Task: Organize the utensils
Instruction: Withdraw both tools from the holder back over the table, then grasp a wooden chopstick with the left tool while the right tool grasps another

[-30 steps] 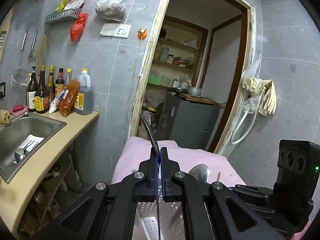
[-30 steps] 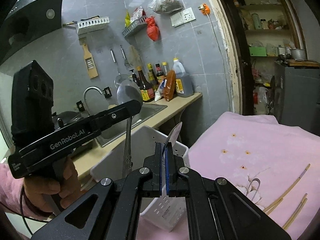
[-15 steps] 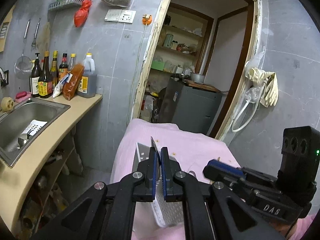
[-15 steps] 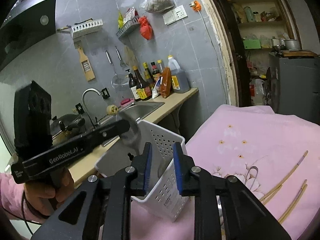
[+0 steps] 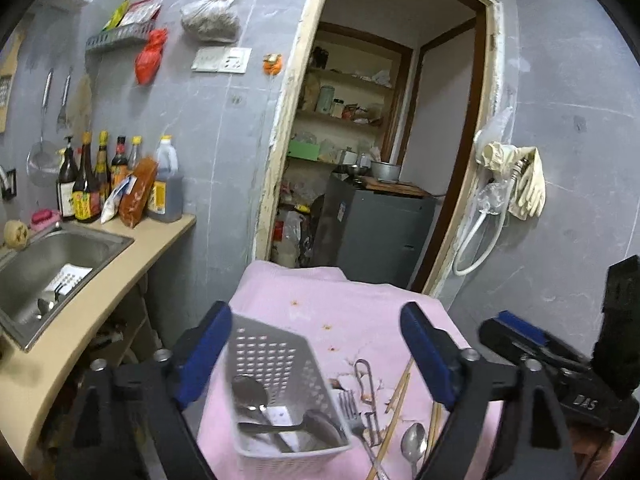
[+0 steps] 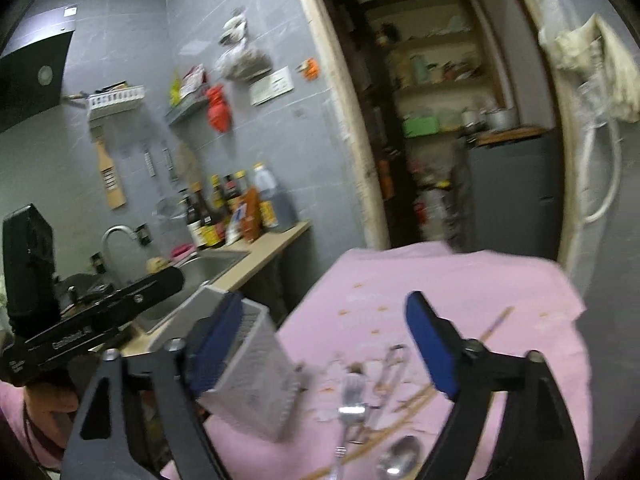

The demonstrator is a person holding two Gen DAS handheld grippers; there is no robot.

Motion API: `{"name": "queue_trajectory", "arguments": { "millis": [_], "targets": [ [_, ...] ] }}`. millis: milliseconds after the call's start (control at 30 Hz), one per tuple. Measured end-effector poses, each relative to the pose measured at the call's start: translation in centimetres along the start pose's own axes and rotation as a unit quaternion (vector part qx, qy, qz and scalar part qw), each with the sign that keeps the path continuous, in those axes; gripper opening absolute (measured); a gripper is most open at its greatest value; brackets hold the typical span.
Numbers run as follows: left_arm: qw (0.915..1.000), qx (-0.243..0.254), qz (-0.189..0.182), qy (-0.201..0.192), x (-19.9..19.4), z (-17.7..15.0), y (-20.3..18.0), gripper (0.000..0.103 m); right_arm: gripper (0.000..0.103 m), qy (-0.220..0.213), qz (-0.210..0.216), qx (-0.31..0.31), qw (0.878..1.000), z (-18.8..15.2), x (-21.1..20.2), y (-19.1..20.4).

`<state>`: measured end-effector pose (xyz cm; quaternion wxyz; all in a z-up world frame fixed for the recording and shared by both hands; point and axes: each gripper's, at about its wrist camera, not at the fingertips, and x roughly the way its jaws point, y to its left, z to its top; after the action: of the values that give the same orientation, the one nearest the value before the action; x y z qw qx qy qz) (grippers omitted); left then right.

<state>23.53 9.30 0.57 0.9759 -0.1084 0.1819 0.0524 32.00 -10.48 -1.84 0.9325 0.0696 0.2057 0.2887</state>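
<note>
On the pink cloth (image 5: 360, 320) covering the table, a white perforated basket (image 5: 280, 380) stands near the left edge and holds spoons (image 5: 256, 400). Just right of it lie a fork (image 5: 352, 412), a peeler (image 5: 368, 384), chopsticks (image 5: 396, 400) and 1 more spoon (image 5: 414, 440). Both the left gripper (image 5: 316, 344) and right gripper (image 6: 324, 336) have just spread their jaws wide, with nothing pinched. Grey tiled walls, a sink counter (image 5: 120, 264) with sauce bottles (image 5: 100, 180) and an open doorway (image 5: 380, 140) surround it.
</note>
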Motion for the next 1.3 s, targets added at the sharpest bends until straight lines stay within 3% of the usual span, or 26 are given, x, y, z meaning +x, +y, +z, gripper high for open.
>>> {"name": "queue_trajectory", "arguments": {
  "millis": [67, 200, 367, 700, 1067, 1300],
  "targets": [
    [0.9999, 0.008, 0.006, -0.004, 0.3, -0.1, -1.1, 0.097, 0.092, -0.011, -0.024, -0.007, 1.000, 0.3, -1.1, -0.6],
    [0.9998, 0.015, 0.010, -0.011, 0.9, -0.4, -2.8, 0.101, 0.101, -0.029, -0.067, -0.021, 0.997, 0.8, -3.2, -1.9],
    [0.9994, 0.029, 0.007, -0.020, 1.8, -0.6, -5.2, 0.102, 0.102, -0.042, -0.116, -0.041, 0.992, 1.4, -5.0, -3.6],
    [0.9980, 0.059, -0.014, -0.018, 4.3, -0.6, -10.2, 0.102, 0.102, -0.037, -0.159, -0.037, 0.986, 1.8, -6.9, -8.5],
    [0.9972, 0.066, -0.025, 0.027, 9.1, -2.6, -14.0, 0.102, 0.102, -0.005, -0.185, -0.016, 0.983, 0.4, -5.2, -14.4],
    [0.9933, 0.051, -0.015, 0.102, 14.0, -5.3, -14.1, 0.102, 0.102, 0.033, -0.177, 0.018, 0.983, -2.1, -2.2, -17.8]
  ]
}}
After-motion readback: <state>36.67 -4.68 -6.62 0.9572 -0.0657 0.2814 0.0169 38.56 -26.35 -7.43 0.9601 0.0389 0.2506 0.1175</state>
